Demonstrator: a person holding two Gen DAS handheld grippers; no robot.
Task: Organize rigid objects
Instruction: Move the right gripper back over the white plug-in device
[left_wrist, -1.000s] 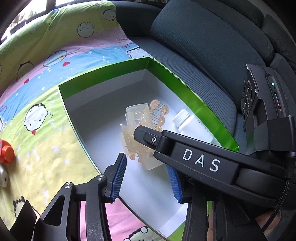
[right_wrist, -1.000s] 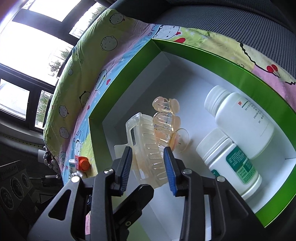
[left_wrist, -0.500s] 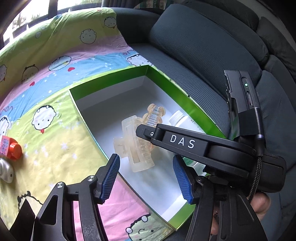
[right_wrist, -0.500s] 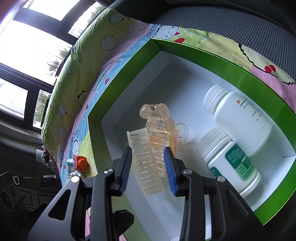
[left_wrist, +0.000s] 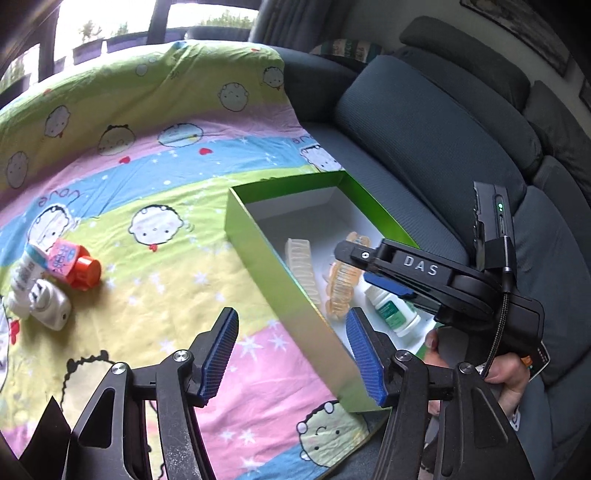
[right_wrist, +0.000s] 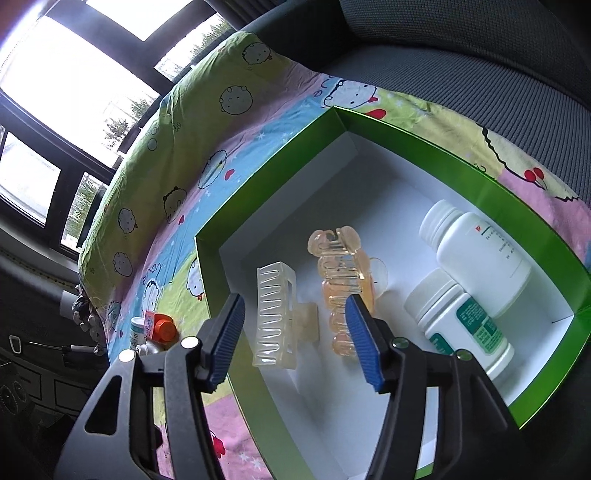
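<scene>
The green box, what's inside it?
Inside the green box lie a clear hair clip, an orange hair clip and two white bottles. The right gripper hides part of the floor.

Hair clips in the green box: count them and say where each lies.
2. The clear hair clip lies near the box's left wall; the orange hair clip lies beside it, toward the two white bottles. None looks hidden.

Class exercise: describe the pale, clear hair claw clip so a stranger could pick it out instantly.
Find the green box with a white inside, on the cartoon bedsheet. Two clips lie side by side in it, beside two white bottles. Yours is the clear, squared hair claw clip, not its scalloped orange neighbour.
</scene>
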